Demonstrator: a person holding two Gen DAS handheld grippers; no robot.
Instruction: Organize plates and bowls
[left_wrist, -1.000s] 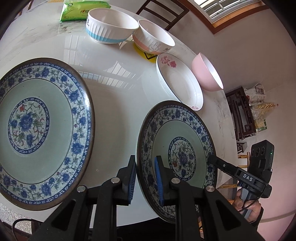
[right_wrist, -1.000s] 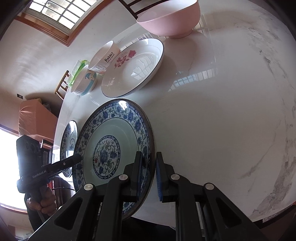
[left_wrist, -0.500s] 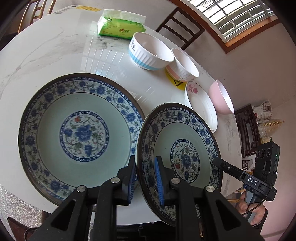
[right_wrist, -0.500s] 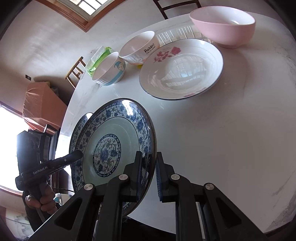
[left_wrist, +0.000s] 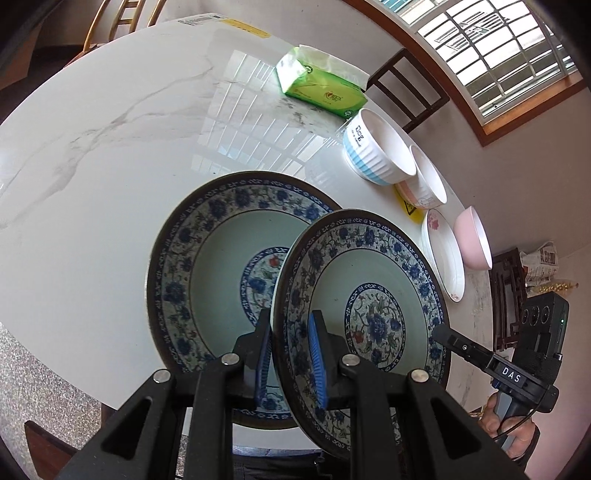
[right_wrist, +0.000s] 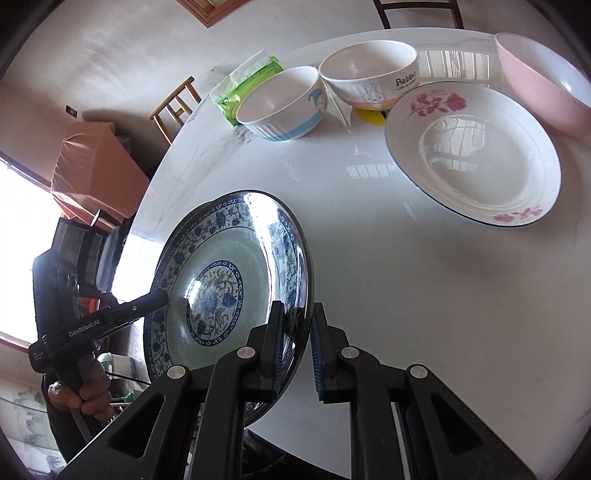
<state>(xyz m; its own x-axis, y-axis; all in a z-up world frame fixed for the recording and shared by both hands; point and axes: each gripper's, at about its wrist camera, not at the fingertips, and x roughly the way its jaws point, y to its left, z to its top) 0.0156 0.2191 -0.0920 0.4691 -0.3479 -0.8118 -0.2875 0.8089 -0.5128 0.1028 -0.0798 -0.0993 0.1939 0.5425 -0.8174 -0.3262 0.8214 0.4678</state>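
Note:
A blue-and-white floral plate (left_wrist: 369, 314) hangs tilted above the table, held by its rim on two opposite sides. My left gripper (left_wrist: 290, 332) is shut on its near-left rim. My right gripper (right_wrist: 297, 321) is shut on the opposite rim; its tip (left_wrist: 443, 334) shows at the plate's right edge in the left wrist view. The held plate (right_wrist: 229, 280) overlaps a larger matching plate (left_wrist: 207, 266) that lies flat on the white marble table (left_wrist: 110, 147). The left gripper (right_wrist: 159, 295) reaches the plate from the left in the right wrist view.
Along the far side stand a blue-striped bowl (right_wrist: 284, 103), a rabbit bowl (right_wrist: 369, 74), a white rose plate (right_wrist: 472, 155) and a pink bowl (right_wrist: 543, 81). A green tissue pack (left_wrist: 321, 88) lies behind them. Chairs stand around the table.
Both grippers have carried the held plate sideways across the table, away from the rose plate. It now hangs over the right part of the larger blue plate, which was well apart before.

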